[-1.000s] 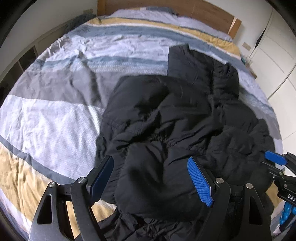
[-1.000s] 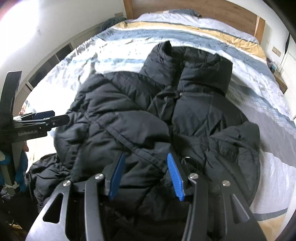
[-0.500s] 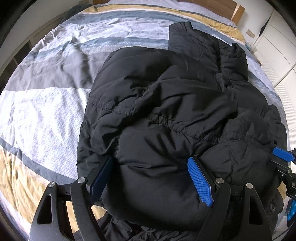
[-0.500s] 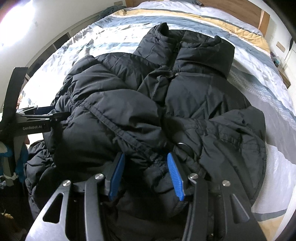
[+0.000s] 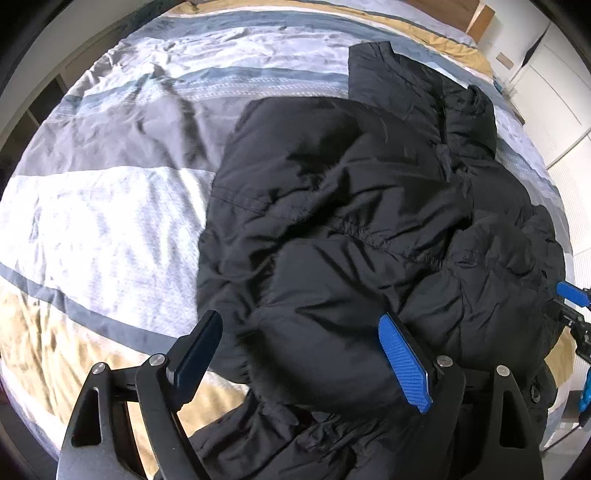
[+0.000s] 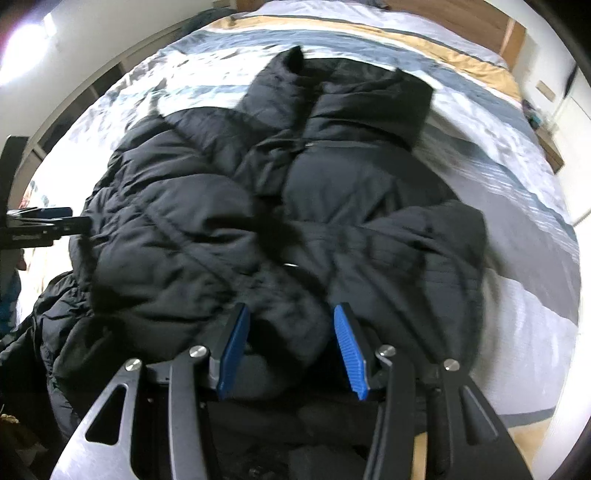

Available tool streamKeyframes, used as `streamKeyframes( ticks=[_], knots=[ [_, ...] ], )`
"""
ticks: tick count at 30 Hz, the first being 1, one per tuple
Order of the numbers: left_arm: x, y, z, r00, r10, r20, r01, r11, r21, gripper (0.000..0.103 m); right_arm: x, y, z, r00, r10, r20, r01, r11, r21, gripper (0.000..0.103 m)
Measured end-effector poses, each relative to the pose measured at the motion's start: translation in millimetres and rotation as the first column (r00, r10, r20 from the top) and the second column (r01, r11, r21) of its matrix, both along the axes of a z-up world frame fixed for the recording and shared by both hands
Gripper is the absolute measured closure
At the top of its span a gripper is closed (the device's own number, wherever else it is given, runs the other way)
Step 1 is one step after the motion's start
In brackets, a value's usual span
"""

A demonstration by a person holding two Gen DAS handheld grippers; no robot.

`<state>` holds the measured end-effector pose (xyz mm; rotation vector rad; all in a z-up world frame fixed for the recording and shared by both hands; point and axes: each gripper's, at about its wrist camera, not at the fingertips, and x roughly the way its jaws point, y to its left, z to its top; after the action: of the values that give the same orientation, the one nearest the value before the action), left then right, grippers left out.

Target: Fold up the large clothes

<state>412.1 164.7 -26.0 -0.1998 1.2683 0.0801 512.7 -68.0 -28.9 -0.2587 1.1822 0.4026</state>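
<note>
A black puffer jacket (image 5: 351, 206) lies crumpled on the bed, its collar (image 6: 369, 99) toward the headboard. My left gripper (image 5: 299, 321) points down over the jacket's near left part. Its jaws are opening, with a thick fold of jacket between them; the right pad (image 5: 404, 362) touches the fabric and the left pad (image 5: 199, 350) stands just off its edge. My right gripper (image 6: 291, 310) is shut on a bunched fold of the jacket (image 6: 229, 221) near its middle front. Each gripper shows at the edge of the other's view: right gripper (image 5: 572, 295), left gripper (image 6: 44, 225).
The bed (image 5: 110, 221) has a striped cover in grey, white, blue and tan, bare to the left of the jacket. A wooden headboard (image 6: 461, 18) stands at the far end. White cupboard doors (image 5: 554, 110) and a bedside table (image 6: 550, 147) are on the right.
Both grippers have moved forward over the bed with the jacket's near part, which now lies bunched higher over its body. The left jaws stand slightly wider.
</note>
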Motion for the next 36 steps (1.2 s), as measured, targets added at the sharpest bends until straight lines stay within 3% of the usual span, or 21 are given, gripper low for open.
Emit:
streamKeyframes(
  ticks=[12,22,30,36],
  knots=[
    [14.4,10.2,23.5,1.0,0.008,0.016,-0.008,1.0,-0.001,0.017,17.2,-30.2,27.5,0.998,-0.04,0.052,0.041,0.999,-0.014,0.057],
    [42.7,36.6,47.2,0.998,0.032,0.053,-0.034,0.998,0.049,0.016,53.7,-55.9,60.7,0.988,-0.083,0.127,0.086,0.996,-0.016,0.057],
    [84.0,61.4,63.7,0.994,0.051,0.1,-0.058,0.996,0.065,0.016,97.3,-73.8,74.0,0.978,-0.123,0.166,0.125,0.992,-0.005,0.057],
    [136.0,60.7,68.6,0.987,0.017,0.16,-0.02,1.0,0.018,0.015,146.6,-73.8,73.2,0.971,-0.153,0.182,0.148,0.988,0.042,0.054]
  ],
)
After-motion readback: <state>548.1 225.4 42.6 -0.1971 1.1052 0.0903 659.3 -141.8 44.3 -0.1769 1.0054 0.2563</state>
